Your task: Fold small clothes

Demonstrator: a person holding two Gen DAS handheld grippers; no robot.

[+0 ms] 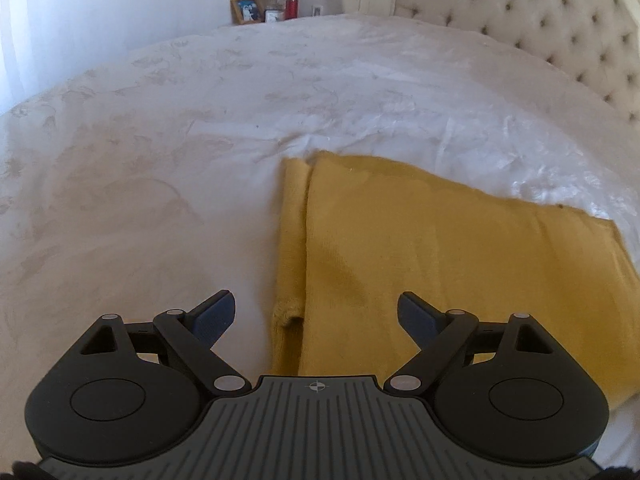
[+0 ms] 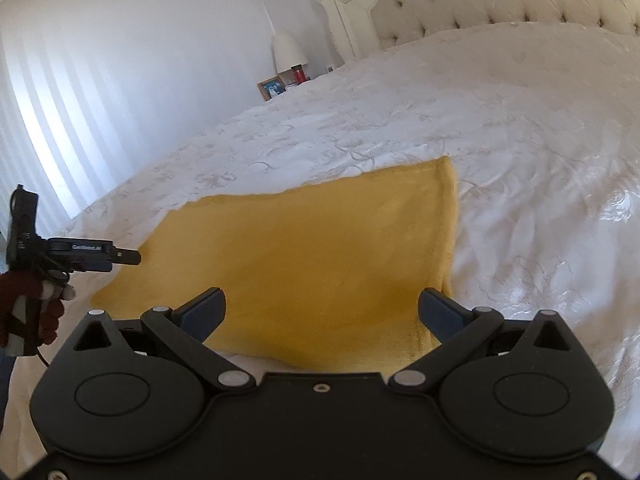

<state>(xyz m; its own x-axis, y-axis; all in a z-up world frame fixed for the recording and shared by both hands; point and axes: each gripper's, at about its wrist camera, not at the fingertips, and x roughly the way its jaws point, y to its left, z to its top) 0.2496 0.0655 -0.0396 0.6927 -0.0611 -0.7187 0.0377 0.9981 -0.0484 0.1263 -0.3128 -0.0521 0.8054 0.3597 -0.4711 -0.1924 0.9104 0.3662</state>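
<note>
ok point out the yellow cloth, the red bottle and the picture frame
yellow cloth (image 2: 312,248): right wrist view, middle of the top layer
red bottle (image 1: 291,5): left wrist view, its body
picture frame (image 1: 246,10): left wrist view, the photo

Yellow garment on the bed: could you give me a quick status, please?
Left gripper open, empty. Right gripper open, empty. Yellow garment flat on white bedspread, partly folded. Nothing in the way.

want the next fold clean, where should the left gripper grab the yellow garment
Probably the near left corner of the yellow garment, coming in low from the left: its doubled strip there gives the open left gripper a thick edge on the bedspread.
</note>
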